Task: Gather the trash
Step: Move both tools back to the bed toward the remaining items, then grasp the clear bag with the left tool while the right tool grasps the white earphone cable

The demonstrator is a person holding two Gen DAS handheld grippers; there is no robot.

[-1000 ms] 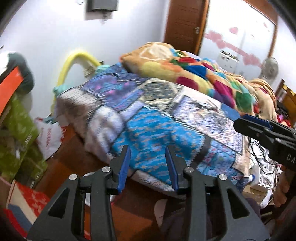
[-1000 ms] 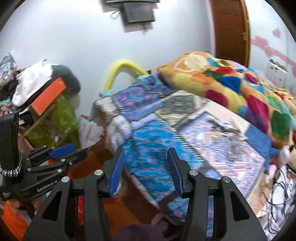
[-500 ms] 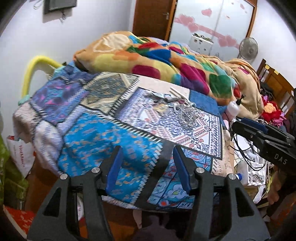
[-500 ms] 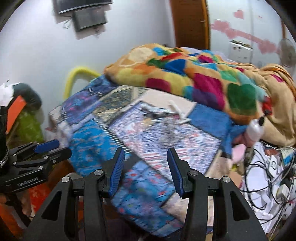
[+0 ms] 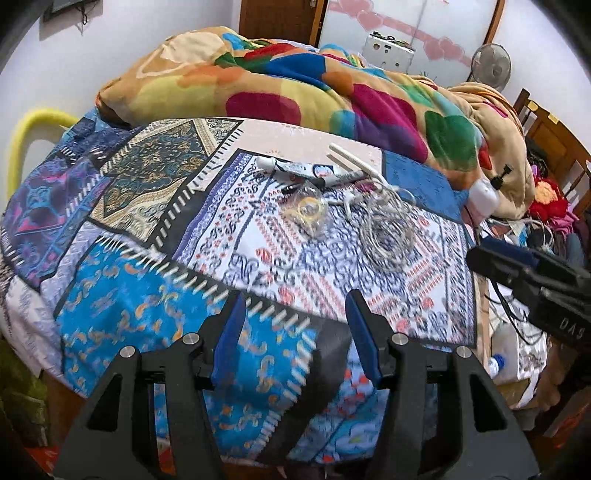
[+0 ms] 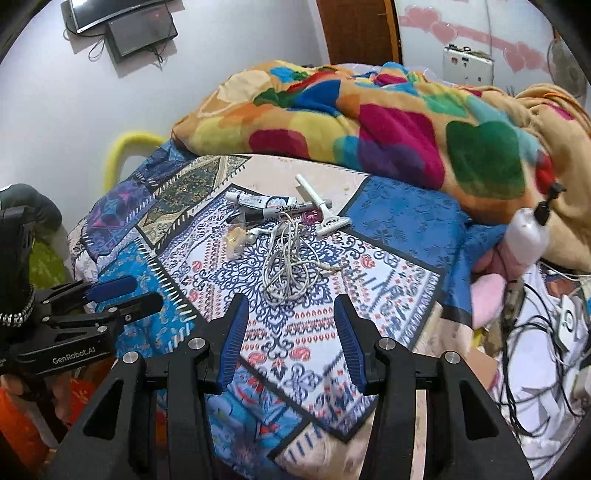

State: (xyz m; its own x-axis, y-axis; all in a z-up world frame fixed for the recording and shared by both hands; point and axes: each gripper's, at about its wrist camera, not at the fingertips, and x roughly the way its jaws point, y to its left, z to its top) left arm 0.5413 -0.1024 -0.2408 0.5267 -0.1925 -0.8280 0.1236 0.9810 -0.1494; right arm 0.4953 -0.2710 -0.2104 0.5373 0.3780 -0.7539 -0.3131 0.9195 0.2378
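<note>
Small items lie on a patterned bedspread (image 6: 295, 332): a tangled white cord (image 6: 291, 266) (image 5: 388, 236), a white razor (image 6: 321, 206) (image 5: 354, 162), a Sharpie marker (image 6: 284, 211), a small tube (image 6: 255, 200) (image 5: 295, 168) and a clear plastic wrapper (image 6: 236, 240) (image 5: 308, 214). My right gripper (image 6: 291, 325) is open and empty, just short of the cord. My left gripper (image 5: 295, 321) is open and empty, over the near edge of the bed; it also shows in the right wrist view (image 6: 125, 295).
A bright patchwork blanket (image 6: 388, 129) is heaped at the back of the bed. A white bottle (image 6: 524, 236) and a mass of cables (image 6: 546, 332) lie at the right. A yellow padded rail (image 6: 125, 147) and a wall screen (image 6: 140, 26) are at the left.
Both grippers have swung right and risen from the bed's left corner toward the items on the bedspread. Both stay open and empty.
</note>
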